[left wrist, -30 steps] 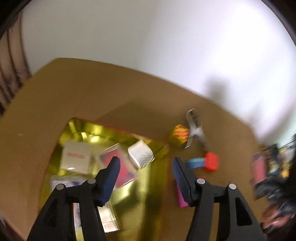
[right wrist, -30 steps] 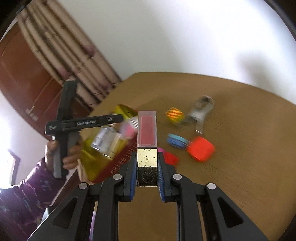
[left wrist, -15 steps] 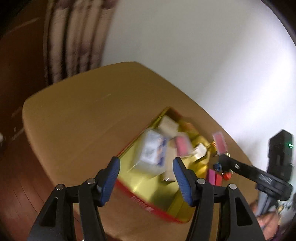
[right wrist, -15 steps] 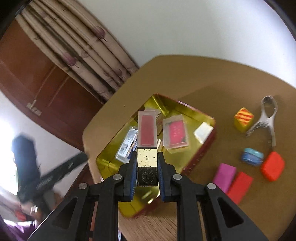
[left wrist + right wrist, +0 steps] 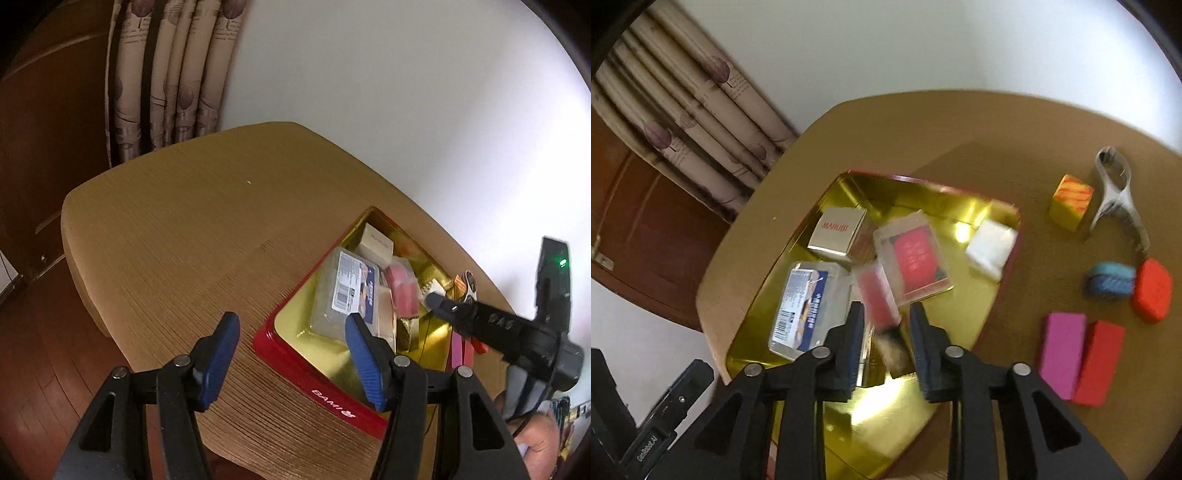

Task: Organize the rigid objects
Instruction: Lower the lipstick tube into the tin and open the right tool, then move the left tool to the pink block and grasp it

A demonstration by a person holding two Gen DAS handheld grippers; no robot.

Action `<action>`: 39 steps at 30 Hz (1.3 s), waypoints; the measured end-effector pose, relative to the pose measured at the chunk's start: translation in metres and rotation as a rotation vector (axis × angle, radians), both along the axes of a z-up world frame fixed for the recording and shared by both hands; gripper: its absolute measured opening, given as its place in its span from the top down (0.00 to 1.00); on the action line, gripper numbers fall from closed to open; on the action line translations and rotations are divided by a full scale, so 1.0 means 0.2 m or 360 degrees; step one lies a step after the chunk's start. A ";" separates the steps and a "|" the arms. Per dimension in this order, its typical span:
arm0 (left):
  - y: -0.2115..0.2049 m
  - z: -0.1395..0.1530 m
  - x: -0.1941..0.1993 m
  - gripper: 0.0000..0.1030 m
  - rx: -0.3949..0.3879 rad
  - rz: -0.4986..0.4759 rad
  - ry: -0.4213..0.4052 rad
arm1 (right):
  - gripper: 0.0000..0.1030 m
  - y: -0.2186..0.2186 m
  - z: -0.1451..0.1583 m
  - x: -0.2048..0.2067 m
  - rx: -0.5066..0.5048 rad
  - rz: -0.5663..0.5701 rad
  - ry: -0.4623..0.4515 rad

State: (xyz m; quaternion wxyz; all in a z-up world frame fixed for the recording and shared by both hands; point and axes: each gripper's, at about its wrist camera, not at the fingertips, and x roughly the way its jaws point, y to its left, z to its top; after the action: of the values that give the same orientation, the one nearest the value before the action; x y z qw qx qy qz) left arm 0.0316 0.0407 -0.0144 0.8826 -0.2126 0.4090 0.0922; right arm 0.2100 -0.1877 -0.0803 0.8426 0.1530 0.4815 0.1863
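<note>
A red tin with a gold inside [image 5: 997, 295] [image 5: 295, 363] sits on the wooden table and holds several boxes. My right gripper [image 5: 886, 325] is open above the tin. A clear case with a red insert and gold-black base [image 5: 881, 306] is blurred between its fingers, dropping into the tin, free of the pads. My left gripper [image 5: 290, 356] is open and empty over the tin's near-left corner. The right gripper's body [image 5: 491, 325] shows over the tin in the left wrist view.
On the table right of the tin lie a yellow-orange cube [image 5: 1071, 201], a metal clip tool [image 5: 1119, 199], a blue block [image 5: 1110, 278], a red-orange block [image 5: 1152, 290], a pink block [image 5: 1062, 354] and a red block [image 5: 1100, 362]. Curtains [image 5: 166, 74] and a wall stand behind.
My right gripper moved over the tin and opened, letting go of the clear red case, which now falls into the tin. My left gripper swung back and left.
</note>
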 end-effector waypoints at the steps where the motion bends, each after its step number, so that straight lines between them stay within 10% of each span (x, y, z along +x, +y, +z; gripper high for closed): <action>1: -0.01 -0.01 0.00 0.41 0.0002 -0.0005 -0.0002 | 0.75 -0.03 0.03 -0.02 0.0030 -0.0012 -0.0028; 6: -0.07 0.01 0.01 0.41 -0.0039 -0.0109 -0.0026 | 0.74 -0.44 0.19 -0.31 -0.0043 -0.0151 -0.0298; 10: -0.23 0.11 -0.01 0.41 0.0005 -0.0289 -0.0093 | 0.68 -0.78 0.11 -0.59 -0.0590 -0.0312 -0.0435; 14: -0.49 0.23 -0.04 0.41 0.0119 -0.0510 -0.0127 | 0.68 -1.07 -0.06 -0.77 -0.0764 -0.0402 -0.0365; 28: -1.26 0.11 0.50 0.41 0.0068 -0.0818 0.0316 | 0.63 -1.35 -0.32 -0.95 -0.0463 -0.0455 -0.0354; 39: -1.30 -0.15 0.83 0.41 -0.0098 -0.0692 0.0631 | 0.54 -1.41 -0.30 -0.99 -0.0275 -0.0454 -0.0384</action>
State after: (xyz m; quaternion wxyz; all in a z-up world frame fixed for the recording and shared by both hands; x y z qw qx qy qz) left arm 0.1983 -0.2198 -0.0437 0.7777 -0.1245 0.6120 -0.0717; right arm 0.0130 -0.4702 -0.1401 0.9221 0.1234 0.3646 0.0401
